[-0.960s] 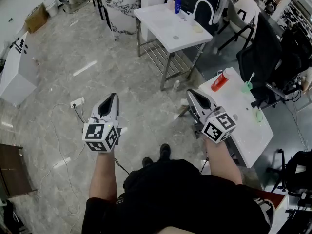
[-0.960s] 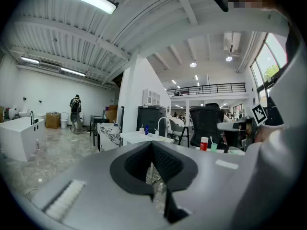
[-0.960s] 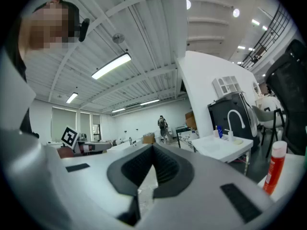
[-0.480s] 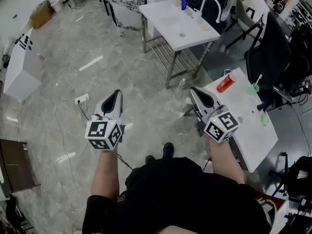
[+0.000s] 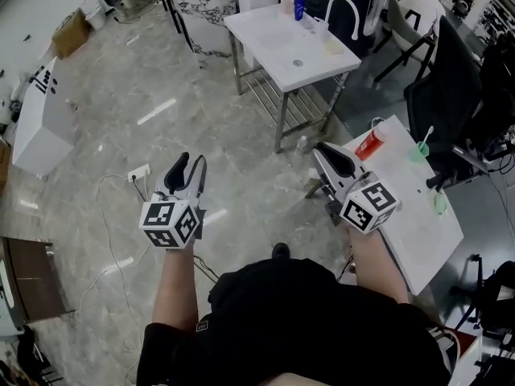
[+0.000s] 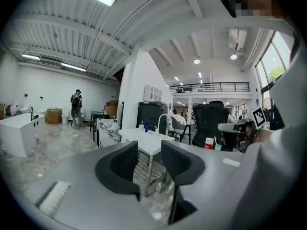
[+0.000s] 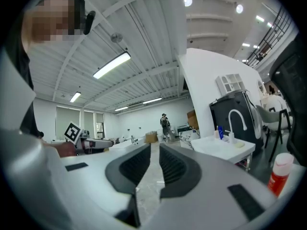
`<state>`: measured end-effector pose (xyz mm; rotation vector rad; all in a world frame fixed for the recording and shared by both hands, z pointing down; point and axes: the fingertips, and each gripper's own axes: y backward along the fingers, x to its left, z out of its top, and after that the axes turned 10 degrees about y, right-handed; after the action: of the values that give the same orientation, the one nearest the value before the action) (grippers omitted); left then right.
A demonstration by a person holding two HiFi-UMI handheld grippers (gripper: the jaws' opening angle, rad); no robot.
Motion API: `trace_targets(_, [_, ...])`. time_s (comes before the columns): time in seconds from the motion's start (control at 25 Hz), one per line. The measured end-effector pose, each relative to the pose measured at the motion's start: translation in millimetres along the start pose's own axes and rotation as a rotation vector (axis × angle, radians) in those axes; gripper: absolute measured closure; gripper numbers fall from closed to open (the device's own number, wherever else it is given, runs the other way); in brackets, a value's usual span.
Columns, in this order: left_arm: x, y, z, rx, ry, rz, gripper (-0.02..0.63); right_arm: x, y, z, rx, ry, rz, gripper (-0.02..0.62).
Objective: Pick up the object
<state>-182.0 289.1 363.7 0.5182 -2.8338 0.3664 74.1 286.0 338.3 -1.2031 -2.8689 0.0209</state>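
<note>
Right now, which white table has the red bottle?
The near table beside the right gripper: the red bottle stands at its far end. The sink table has none.

Far sink table (image 5: 294,47): the cup and the blue bottle at its back edge are too small for you to read any detail.

Near white table (image 5: 418,207): your right gripper (image 5: 320,149) and forearm cover its left edge, and its legs are out of sight.

Red bottle (image 5: 369,144): label unreadable.

Green cup (image 5: 418,151): something thin stands in it, too small to name.

Your torso hides the floor under you; only a shoe tip (image 5: 281,251) shows.

Brown board (image 5: 24,284): cut by the left edge.

Black chair (image 5: 438,79): its outline is lost in dark clutter toward the right edge.

Left gripper view: the distant person (image 6: 76,108) is too small for detail.

Right gripper view: the lens rim clips the red bottle.
</note>
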Motion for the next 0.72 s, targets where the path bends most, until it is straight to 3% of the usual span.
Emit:
trace_targets(0.08, [-4.4,-8.5,-0.7,-0.003,0.0,0.008,0.454,-10.9,2.0,-1.3,-0.009,-0.015,0.013,0.57])
trace_targets(0.16, [-10.7,-16.7,-0.5,-0.004,-0.001,0.009,0.434,-21.0,3.1,-3.4,-0.007,-0.021,0.02,0.492])
trace_targets(0.24, [-16.5,-24.3,0.8,-0.002,-0.002,0.005,0.417,-29.7,3.1,-4.1,-0.004,-0.023,0.022,0.466])
trace_targets(0.56, [-15.1,-59.6,9.2,-0.011,0.001,-0.006,0.385,-56.3,-13.5,-6.5,-0.014,-0.029,0.031,0.408])
trace_targets(0.72, [-8.8,-87.9,14.9,-0.007,-0.041,-0.041,0.356,-73.6,-33.5,-10.1,0.001,-0.027,0.024,0.386])
